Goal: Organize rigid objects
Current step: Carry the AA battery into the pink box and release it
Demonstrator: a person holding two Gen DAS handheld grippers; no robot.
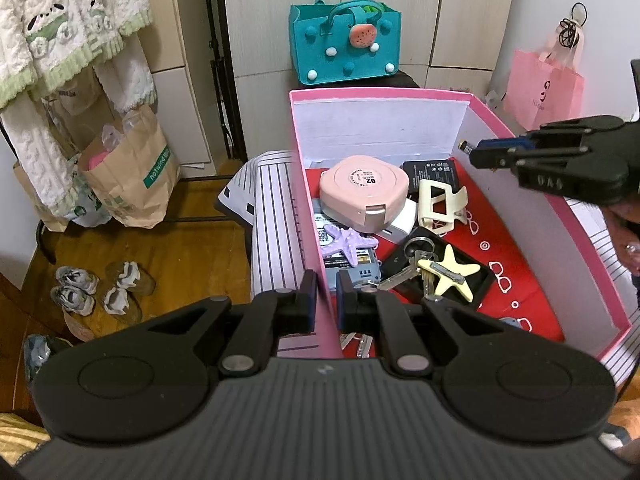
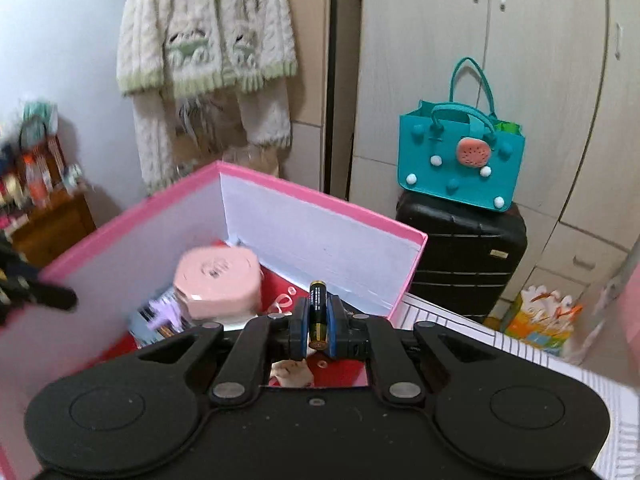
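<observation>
Pale wardrobe doors (image 1: 400, 20) closed off the back of the bedroom, with a teal felt handbag (image 1: 346, 46) standing on a black ribbed suitcase (image 2: 460, 256) and a cream knitted cardigan (image 2: 204, 40) hanging from the wall. On a striped bedsheet (image 1: 272, 220) sat an open pink cardboard box with white inner walls (image 1: 520, 216) and a red printed lining.

Inside the box lay a rounded pink plastic case (image 1: 362, 192), a cream plastic hair claw (image 1: 440, 202), a lilac starfish-shaped clip (image 1: 348, 242), a pale yellow star-shaped clip (image 1: 448, 270) on a flat black case, a bunch of metal keys (image 1: 404, 274) and a dark rectangular battery pack (image 1: 430, 170).

The left gripper (image 1: 325, 296) was clenched on the box's near pink wall, one blue-padded finger outside and one inside.

The right gripper (image 2: 316, 322) was raised above the box's open top, its pads clamped on a black-and-gold cylindrical battery (image 2: 318, 312) that pointed forward between the fingers. From the left wrist view, that gripper (image 1: 480, 152) hung over the right wall of the box, the battery tip (image 1: 464, 146) poking out of it.
</observation>
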